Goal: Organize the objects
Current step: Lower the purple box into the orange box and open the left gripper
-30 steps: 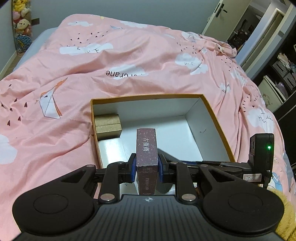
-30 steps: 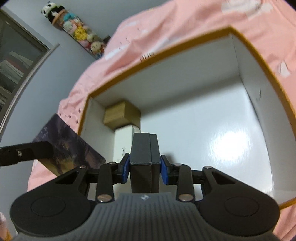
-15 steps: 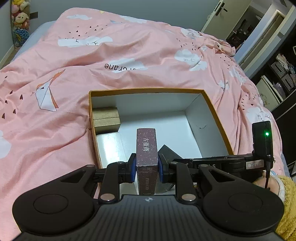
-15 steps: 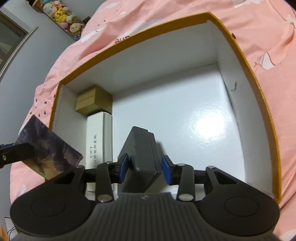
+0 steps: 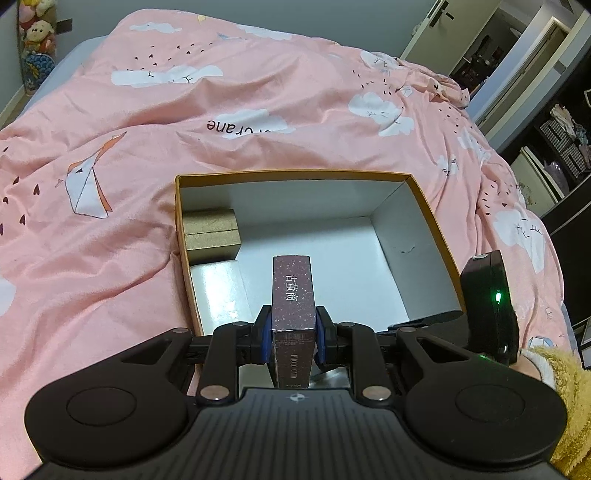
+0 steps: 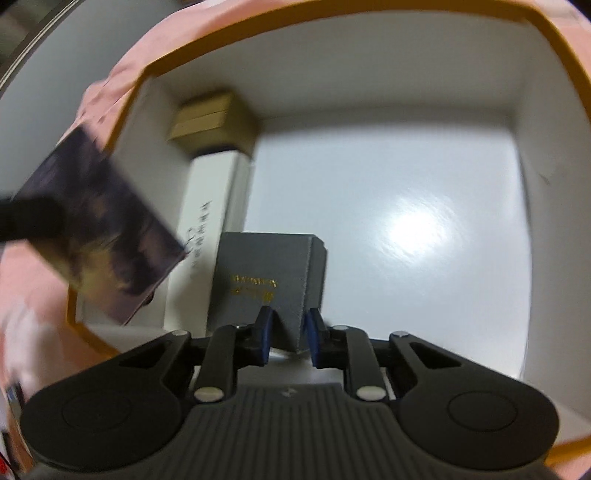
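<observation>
An open orange-rimmed box (image 5: 424, 206) with a white inside lies on the pink bed. A tan box (image 5: 210, 234) and a white box (image 5: 218, 291) sit along its left wall. My left gripper (image 5: 292, 338) is shut on a maroon speckled box (image 5: 292, 295), held over the box's near edge. My right gripper (image 6: 287, 332) is shut on a corner of a grey box (image 6: 258, 280) with gold lettering, low inside the orange-rimmed box (image 6: 554, 40) beside the white box (image 6: 210, 221). The maroon box (image 6: 99, 229) shows at left, blurred.
A pink duvet (image 5: 147, 110) with cloud prints covers the bed around the box. The right half of the box floor (image 6: 406, 221) is bare white. Soft toys (image 5: 35, 33) hang at the far left; a doorway (image 5: 476, 48) and shelves are at the right.
My right gripper has dropped deeper into the box and the grey box has tipped forward, now held only by its near corner. The left gripper with the maroon box has barely moved.
</observation>
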